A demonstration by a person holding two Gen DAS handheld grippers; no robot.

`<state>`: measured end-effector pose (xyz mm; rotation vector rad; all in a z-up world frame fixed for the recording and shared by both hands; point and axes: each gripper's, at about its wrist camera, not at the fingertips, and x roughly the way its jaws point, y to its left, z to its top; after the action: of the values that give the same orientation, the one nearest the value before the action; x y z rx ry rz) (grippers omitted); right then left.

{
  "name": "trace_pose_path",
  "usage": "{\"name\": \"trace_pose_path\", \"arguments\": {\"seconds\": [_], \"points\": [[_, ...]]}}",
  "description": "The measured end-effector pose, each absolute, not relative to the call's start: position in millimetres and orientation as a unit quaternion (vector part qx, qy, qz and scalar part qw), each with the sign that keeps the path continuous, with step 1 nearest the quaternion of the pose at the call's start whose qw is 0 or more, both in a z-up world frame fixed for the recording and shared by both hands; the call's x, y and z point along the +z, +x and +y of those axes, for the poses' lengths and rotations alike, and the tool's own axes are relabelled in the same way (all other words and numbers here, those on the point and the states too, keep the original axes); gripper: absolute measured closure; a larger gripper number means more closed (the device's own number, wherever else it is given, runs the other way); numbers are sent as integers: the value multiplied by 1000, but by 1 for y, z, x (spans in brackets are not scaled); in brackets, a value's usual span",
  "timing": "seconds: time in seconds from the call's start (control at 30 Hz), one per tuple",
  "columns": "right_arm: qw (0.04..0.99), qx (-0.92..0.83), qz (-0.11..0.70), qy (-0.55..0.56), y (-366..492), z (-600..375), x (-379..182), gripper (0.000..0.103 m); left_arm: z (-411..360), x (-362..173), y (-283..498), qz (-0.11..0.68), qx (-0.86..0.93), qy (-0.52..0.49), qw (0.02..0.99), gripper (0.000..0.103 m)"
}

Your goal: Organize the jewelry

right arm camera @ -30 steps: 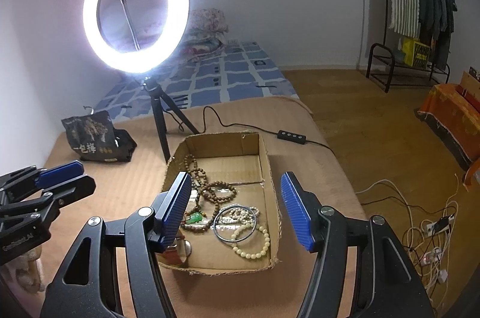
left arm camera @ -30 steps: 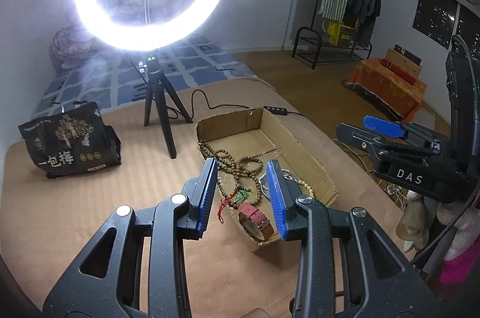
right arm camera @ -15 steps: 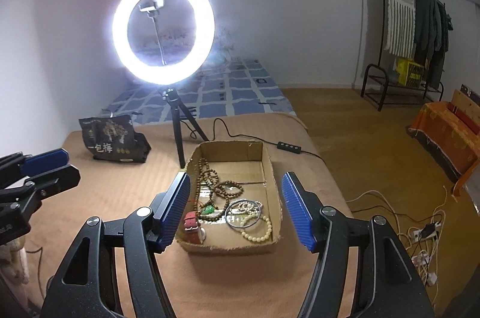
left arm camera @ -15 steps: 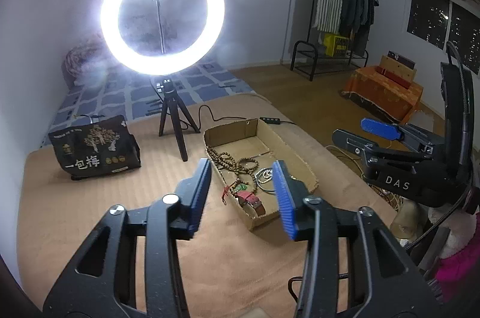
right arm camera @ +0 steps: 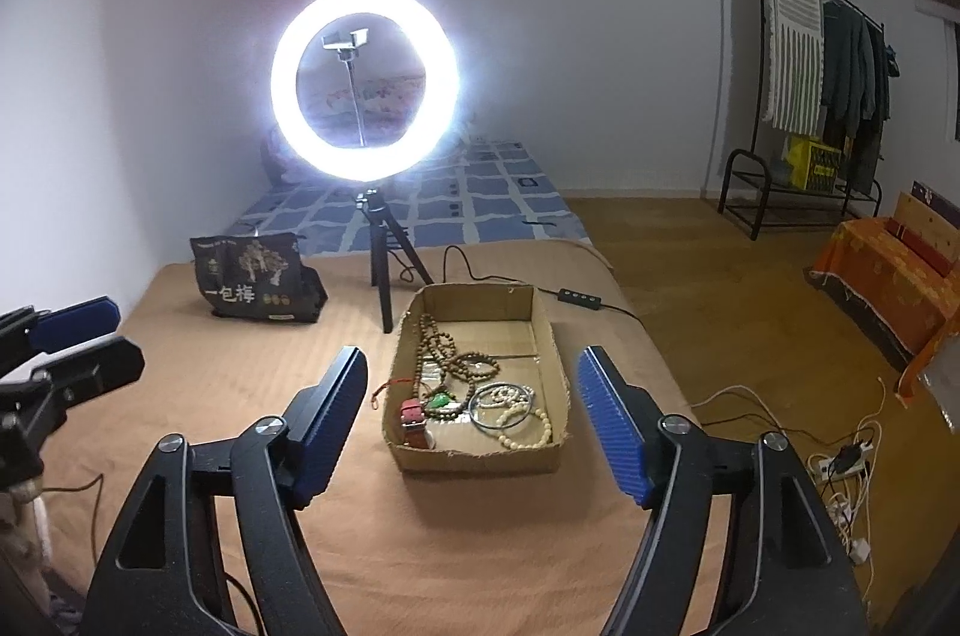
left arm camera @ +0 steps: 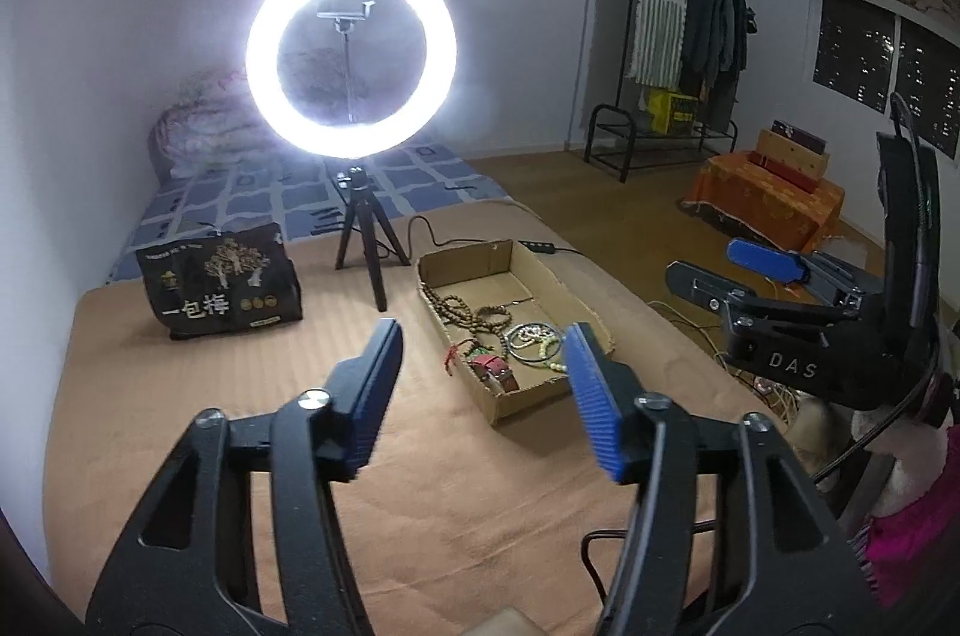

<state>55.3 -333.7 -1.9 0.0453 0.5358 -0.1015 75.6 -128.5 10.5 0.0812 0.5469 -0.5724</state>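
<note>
A shallow cardboard box (right arm camera: 549, 336) sits on the tan bed cover and holds the jewelry: brown bead strands (right arm camera: 441, 351), a red-strap watch (right arm camera: 413, 417), a green pendant (right arm camera: 441, 401), metal bangles (right arm camera: 501, 399) and a cream bead bracelet (right arm camera: 531, 429). The box also shows in the left wrist view (left arm camera: 576, 297). My left gripper (left arm camera: 483, 399) is open and empty, held back above the cover short of the box. My right gripper (right arm camera: 474, 420) is open and empty, held back in front of the box. Each gripper shows at the edge of the other's view.
A lit ring light on a black tripod (right arm camera: 384, 270) stands behind the box, its cable and remote (right arm camera: 579, 299) trailing right. A black printed bag (right arm camera: 255, 285) sits at back left. The bed edge drops to a wooden floor with cables (right arm camera: 840, 462) on the right.
Both grippers have pulled back and up from the box, which now looks smaller and farther away. Both stay open and empty.
</note>
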Motion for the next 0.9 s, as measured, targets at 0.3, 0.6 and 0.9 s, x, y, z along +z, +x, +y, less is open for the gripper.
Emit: {"name": "trace_pose_path", "arguments": {"seconds": [0.3, 0.6, 0.9], "points": [[965, -53, 258, 6, 52, -314, -1, 22, -111, 0, 59, 249, -259, 47, 932, 18], [963, -67, 260, 7, 55, -304, -4, 21, -106, -4, 49, 231, -245, 73, 939, 3], [961, -69, 267, 11, 56, -299, -9, 21, -105, -7, 46, 228, -235, 80, 942, 0]]}}
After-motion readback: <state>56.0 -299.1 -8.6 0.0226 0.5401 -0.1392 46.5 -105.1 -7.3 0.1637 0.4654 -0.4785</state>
